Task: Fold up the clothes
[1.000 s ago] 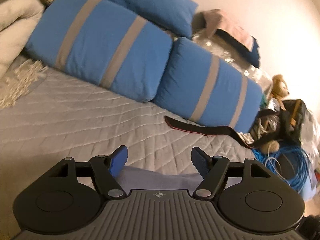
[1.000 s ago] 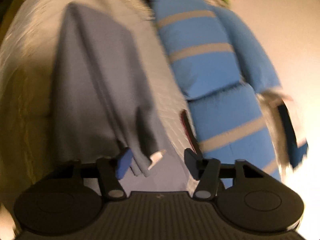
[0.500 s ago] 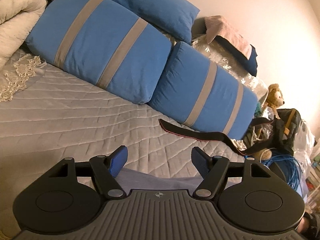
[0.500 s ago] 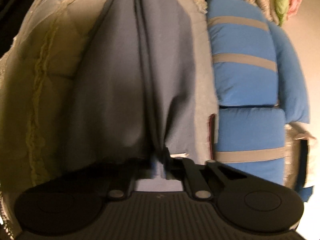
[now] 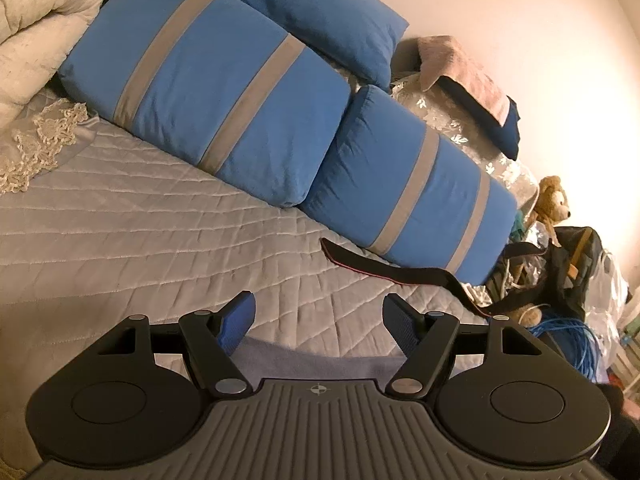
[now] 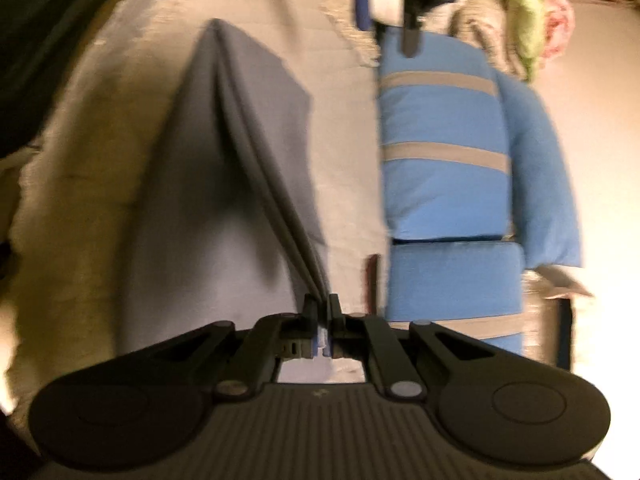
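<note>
The right gripper [image 6: 322, 312] is pinching a raised fold of the grey garment [image 6: 224, 184], which is stretching away from its closed tips across the quilted bedspread [image 6: 340, 92]. The left gripper [image 5: 318, 314] is hovering with jaws spread, the garment's edge lying just beneath it, striped blue pillows [image 5: 224, 108] resting beyond.

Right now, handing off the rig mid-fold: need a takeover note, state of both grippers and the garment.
Right gripper: shut on an edge of the grey-blue cloth garment, lifting it into a ridge above the grey quilted bedspread.
Left gripper: open, holding nothing, low over the garment's near edge.
Done: one edge pinched and raised.
Left: probably carry that edge across, lay it flat, smooth it, then finish the fold. The right view is blurred, so the fold count is unclear.
</note>
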`<action>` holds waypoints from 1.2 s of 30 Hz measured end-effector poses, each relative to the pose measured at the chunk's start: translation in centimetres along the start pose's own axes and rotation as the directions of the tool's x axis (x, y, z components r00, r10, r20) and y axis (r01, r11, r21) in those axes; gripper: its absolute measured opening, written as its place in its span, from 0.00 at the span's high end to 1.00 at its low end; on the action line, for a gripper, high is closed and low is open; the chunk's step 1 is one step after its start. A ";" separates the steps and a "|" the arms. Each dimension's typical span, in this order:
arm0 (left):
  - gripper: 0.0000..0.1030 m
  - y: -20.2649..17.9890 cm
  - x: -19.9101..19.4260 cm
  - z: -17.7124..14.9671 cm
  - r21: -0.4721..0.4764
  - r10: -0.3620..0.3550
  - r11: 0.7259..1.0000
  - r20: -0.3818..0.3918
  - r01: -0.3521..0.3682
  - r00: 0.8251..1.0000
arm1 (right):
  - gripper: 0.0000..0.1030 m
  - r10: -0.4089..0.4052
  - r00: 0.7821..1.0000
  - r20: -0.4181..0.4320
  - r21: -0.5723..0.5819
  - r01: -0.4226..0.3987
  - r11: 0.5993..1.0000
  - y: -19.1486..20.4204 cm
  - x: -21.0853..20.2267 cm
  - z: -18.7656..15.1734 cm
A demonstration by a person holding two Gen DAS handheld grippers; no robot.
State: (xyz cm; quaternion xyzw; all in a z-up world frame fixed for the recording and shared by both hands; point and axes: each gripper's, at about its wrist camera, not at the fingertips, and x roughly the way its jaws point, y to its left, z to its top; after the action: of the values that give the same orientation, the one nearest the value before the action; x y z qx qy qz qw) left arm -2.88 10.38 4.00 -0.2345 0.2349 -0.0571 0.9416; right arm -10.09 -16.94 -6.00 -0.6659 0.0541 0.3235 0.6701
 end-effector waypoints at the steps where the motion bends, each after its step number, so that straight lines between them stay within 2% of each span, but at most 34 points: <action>1: 0.33 0.0 0.0 0.0 0.000 0.000 1.000 -0.001 0.000 1.000 | 0.96 0.006 1.000 -0.001 -0.002 -0.006 1.000 0.1 0.1 -0.1; 3: 0.33 0.0 0.0 0.0 0.001 -0.001 1.000 -0.003 0.001 1.000 | 0.96 -0.019 1.000 -0.004 -0.007 0.019 1.000 0.5 0.2 -0.1; 7: 0.33 0.2 0.2 0.0 -0.005 0.002 1.000 -0.014 -0.002 1.000 | 0.96 -0.124 0.992 -0.026 -0.001 0.124 0.992 1.1 0.1 -0.1; 9: 0.33 0.3 0.1 -0.1 -0.012 0.002 1.000 -0.016 -0.002 1.000 | 0.96 -0.061 0.997 -0.041 -0.006 0.060 0.998 2.3 0.5 -0.3; 10: 0.33 0.3 0.1 -0.1 -0.015 0.002 1.000 -0.016 -0.002 1.000 | 0.78 -0.014 0.998 -0.057 -0.020 0.013 1.000 3.4 0.8 -0.4; 12: 0.33 0.5 0.2 0.0 -0.021 0.002 1.000 -0.018 -0.002 1.000 | 0.62 0.073 0.994 -0.086 -0.037 -0.076 0.996 5.7 1.5 -0.8; 13: 0.33 0.5 0.2 0.0 -0.024 0.002 1.000 -0.019 -0.002 1.000 | 0.55 0.102 0.992 -0.080 -0.002 -0.103 0.995 6.0 1.4 -1.0; 15: 0.33 0.5 0.3 0.0 -0.024 -0.003 1.000 -0.022 0.002 1.000 | 0.48 0.125 0.990 -0.060 0.139 -0.115 0.984 4.8 1.3 -1.1; 16: 0.33 0.5 0.3 0.0 -0.024 -0.005 1.000 -0.023 0.004 1.000 | 0.40 0.143 0.989 -0.042 0.243 -0.129 0.961 3.4 1.3 -1.4; 17: 0.33 0.4 0.3 -0.1 -0.022 -0.006 1.000 -0.025 0.005 1.000 | 0.35 0.155 0.988 -0.010 0.366 -0.141 0.920 1.7 1.2 -2.0; 19: 0.33 0.5 0.3 -0.1 -0.020 -0.006 1.000 -0.029 0.005 1.000 | 0.35 0.179 0.983 0.033 0.562 -0.166 0.810 -1.2 1.5 -3.1; 22: 0.33 0.5 0.4 -0.1 -0.028 -0.008 1.000 -0.033 0.007 0.999 | 0.35 0.229 0.970 0.078 0.788 -0.200 0.583 -4.5 3.0 -5.8; 25: 0.33 0.4 0.5 -0.1 -0.031 -0.013 0.999 -0.034 0.012 0.999 | 0.35 0.286 0.943 0.171 0.896 -0.269 0.354 -5.4 4.1 -8.9; 28: 0.33 0.3 0.6 -0.2 -0.024 -0.008 1.000 -0.038 0.007 0.999 | 0.36 0.317 0.907 0.277 0.921 -0.344 0.181 -5.7 5.4 -10.7; 30: 0.33 0.3 0.7 -0.2 -0.024 -0.002 1.000 -0.043 0.001 0.999 | 0.37 0.321 0.891 0.321 0.925 -0.367 0.095 -5.6 6.0 -11.4; 31: 0.33 0.3 0.8 -0.2 -0.027 -0.001 1.000 -0.045 0.000 0.999 | 0.40 0.321 0.886 0.335 0.926 -0.373 0.062 -5.5 6.3 -11.5; 35: 0.33 0.4 0.9 -0.2 -0.033 0.000 0.999 -0.049 -0.002 0.999 | 0.80 0.323 0.874 0.362 0.930 -0.362 -0.062 -5.9 8.0 -12.9; 36: 0.33 0.4 0.9 -0.2 -0.032 0.000 0.999 -0.051 -0.001 0.999 | 0.84 0.319 0.876 0.361 0.932 -0.352 -0.088 -6.0 8.4 -13.3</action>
State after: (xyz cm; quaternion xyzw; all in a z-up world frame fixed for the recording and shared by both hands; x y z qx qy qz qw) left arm -2.19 10.42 3.27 -0.2479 0.2599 -0.0591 0.9314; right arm 4.34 -25.65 -6.50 0.0328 0.4187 0.3554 0.8351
